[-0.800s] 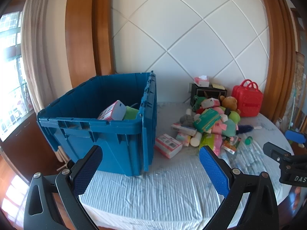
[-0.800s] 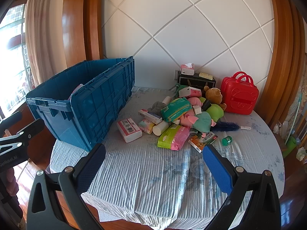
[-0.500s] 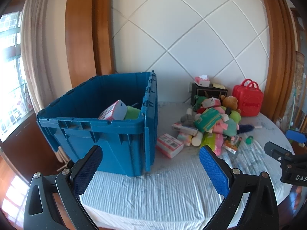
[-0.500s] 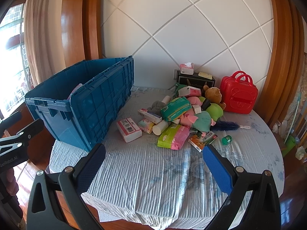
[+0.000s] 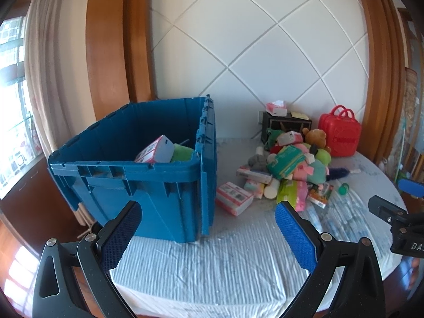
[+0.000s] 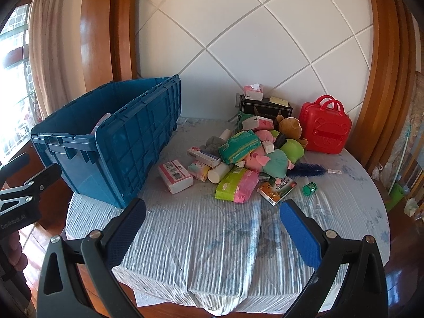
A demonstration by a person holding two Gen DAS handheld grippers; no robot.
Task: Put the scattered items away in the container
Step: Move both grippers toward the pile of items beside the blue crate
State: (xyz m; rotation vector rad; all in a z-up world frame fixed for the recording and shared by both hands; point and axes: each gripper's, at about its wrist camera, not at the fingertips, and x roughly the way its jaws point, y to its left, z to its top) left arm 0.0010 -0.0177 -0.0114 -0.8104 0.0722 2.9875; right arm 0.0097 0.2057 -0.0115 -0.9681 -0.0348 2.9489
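Clutter (image 6: 246,156) is heaped on the tabletop (image 6: 201,238), right of the blue crate (image 6: 116,143) and apart from it. Most pieces are judged light: soft plush and wipe packs that yield, stiff cartons best pinched across their narrow sides. The nearest carton (image 6: 175,176) lies alone. Left tongs (image 5: 206,235) and right tongs (image 6: 212,233) are held wide open, empty. Little has changed since earlier; both views have barely shifted.

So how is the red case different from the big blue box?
The red case is small and shut, with two handles on top; the blue box is much bigger, open at the top, with things already inside. The red case stands by the wall behind the toy pile; the blue box sits left of it. Both are hard plastic on the table.
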